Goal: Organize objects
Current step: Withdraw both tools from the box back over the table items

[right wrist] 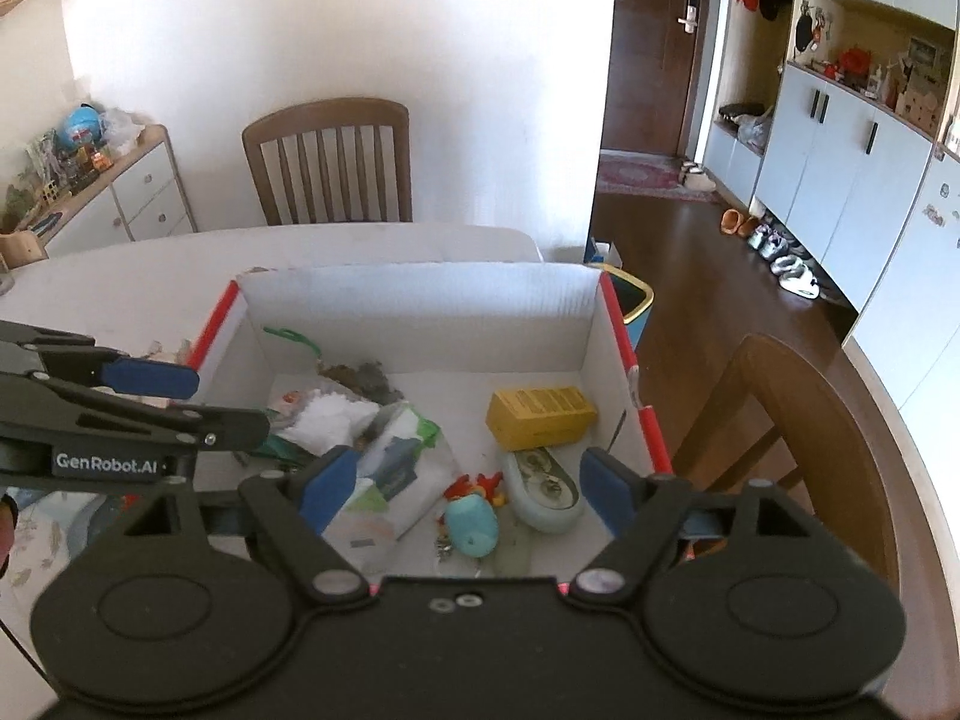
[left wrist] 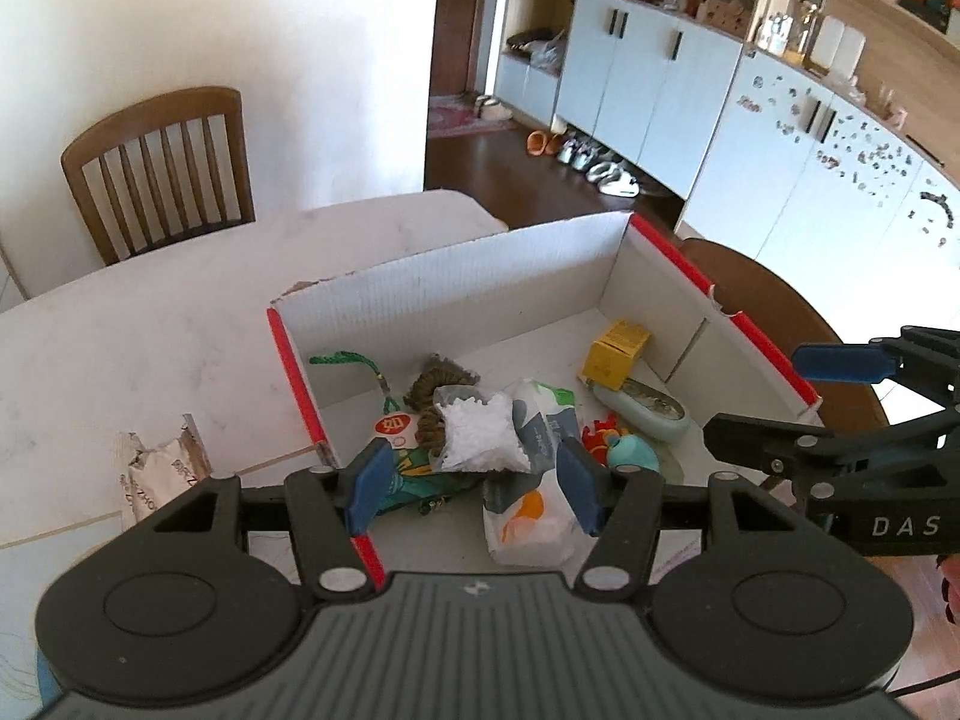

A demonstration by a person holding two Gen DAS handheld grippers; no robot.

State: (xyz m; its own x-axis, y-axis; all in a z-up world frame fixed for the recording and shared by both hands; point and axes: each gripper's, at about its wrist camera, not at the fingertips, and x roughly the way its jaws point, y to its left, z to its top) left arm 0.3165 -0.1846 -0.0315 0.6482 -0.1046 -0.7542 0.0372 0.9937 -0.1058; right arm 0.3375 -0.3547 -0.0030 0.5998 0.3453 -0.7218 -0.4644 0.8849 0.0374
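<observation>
A white cardboard box with red edges (left wrist: 456, 282) (right wrist: 420, 312) stands on the table. It holds a yellow carton (left wrist: 617, 354) (right wrist: 540, 415), a pale green case (left wrist: 651, 408) (right wrist: 546, 489), a blue toy (left wrist: 630, 453) (right wrist: 474, 525), a bag of white bits (left wrist: 483, 438) (right wrist: 327, 417), printed packets (left wrist: 543, 420) (right wrist: 390, 474) and a brown cord (left wrist: 435, 393). My left gripper (left wrist: 474, 489) is open and empty over the box's near left edge. My right gripper (right wrist: 468, 489) is open and empty over the box's near side.
A torn paper wrapper (left wrist: 159, 468) lies on the white table (left wrist: 150, 330) left of the box. Wooden chairs stand behind the table (left wrist: 159, 168) (right wrist: 330, 162) and at its right (right wrist: 798, 420). Cabinets and shoes line the right wall.
</observation>
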